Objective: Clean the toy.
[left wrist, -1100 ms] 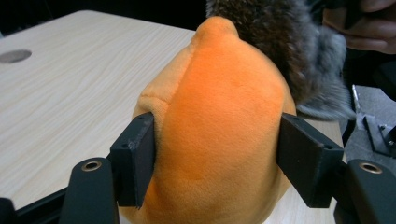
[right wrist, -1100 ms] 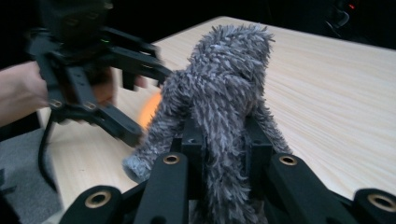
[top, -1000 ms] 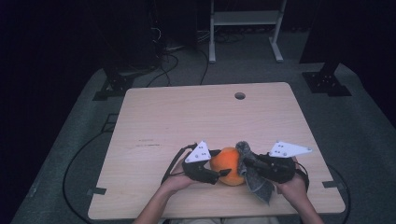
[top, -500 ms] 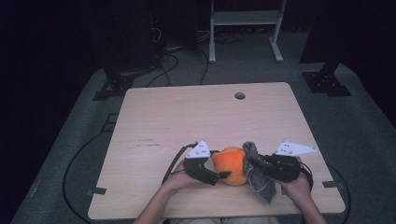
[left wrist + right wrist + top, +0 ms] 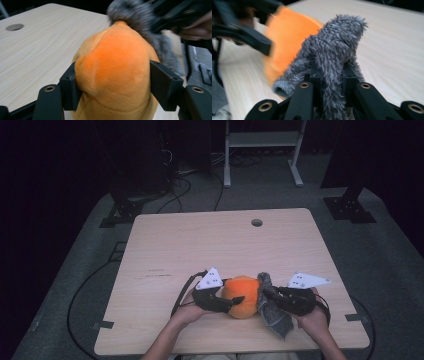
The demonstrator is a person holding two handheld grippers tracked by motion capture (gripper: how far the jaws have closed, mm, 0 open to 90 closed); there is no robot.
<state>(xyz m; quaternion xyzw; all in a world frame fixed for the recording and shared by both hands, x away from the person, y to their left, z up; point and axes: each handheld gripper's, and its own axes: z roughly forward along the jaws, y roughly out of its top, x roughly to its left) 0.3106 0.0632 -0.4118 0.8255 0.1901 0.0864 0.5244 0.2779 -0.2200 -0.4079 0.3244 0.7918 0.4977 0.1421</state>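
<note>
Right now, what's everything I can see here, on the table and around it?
Orange plush toy: one, orange, near the front edge of the table, pressed between the left gripper's jaws.
Grey furry cloth: one, grey, against the plush toy's right side, pinched in the right gripper.
Table: one, light wood, centre of the room, with a round hole near its far edge.
White frame: one, white, on the floor behind the table.
Black stands: two, black, on the floor at the far corners.
Left gripper: one, black, its jaws just closing on the plush toy.
Right gripper: one, black, shut on the cloth.
Hands: two, at the table's front edge.
</note>
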